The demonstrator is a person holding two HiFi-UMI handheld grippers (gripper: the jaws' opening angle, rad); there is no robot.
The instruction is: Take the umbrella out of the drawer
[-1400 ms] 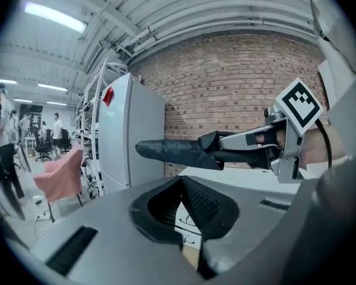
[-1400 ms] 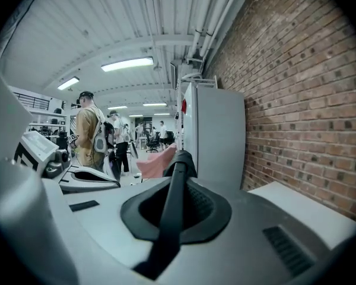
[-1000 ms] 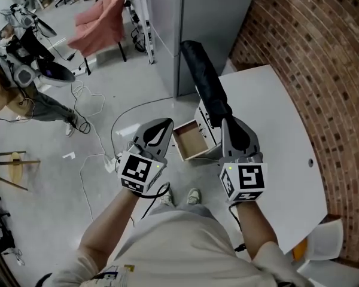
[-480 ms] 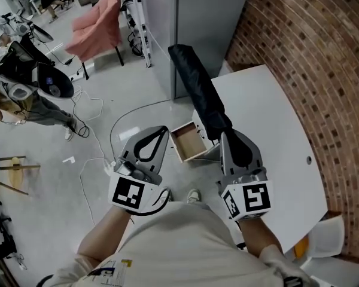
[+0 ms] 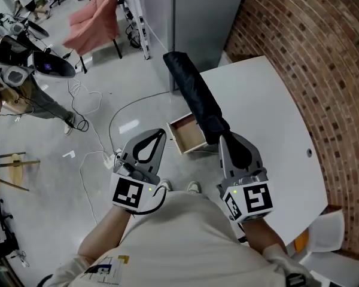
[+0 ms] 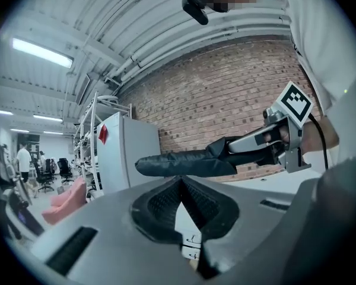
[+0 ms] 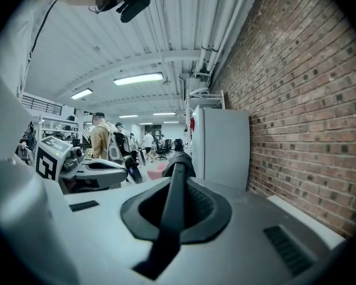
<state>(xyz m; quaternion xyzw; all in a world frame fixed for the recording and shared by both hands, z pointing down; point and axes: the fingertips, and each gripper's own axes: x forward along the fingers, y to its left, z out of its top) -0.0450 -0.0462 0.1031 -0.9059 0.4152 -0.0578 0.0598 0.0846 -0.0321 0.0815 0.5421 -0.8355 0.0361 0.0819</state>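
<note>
A black folded umbrella (image 5: 193,98) sticks out level over the floor and the table's corner. My right gripper (image 5: 222,137) is shut on its handle end. In the right gripper view the umbrella (image 7: 177,189) runs straight out between the closed jaws. The small wooden drawer (image 5: 188,135) stands open under the white table (image 5: 275,118), just below the umbrella. My left gripper (image 5: 160,134) hangs left of the drawer, shut with nothing in it. Its pads (image 6: 166,200) meet at the tip in the left gripper view, where the umbrella (image 6: 178,164) and the right gripper (image 6: 252,146) show beyond.
A grey metal cabinet (image 5: 191,17) stands behind the umbrella's tip and a brick wall (image 5: 311,52) runs along the table's far side. Cables (image 5: 102,130) trail on the floor at left, near a pink chair (image 5: 99,20). People stand farther off in the room.
Both grippers have drawn back toward me and lifted a little. The umbrella has stayed in the right gripper's hold, and the drawer is still open.
</note>
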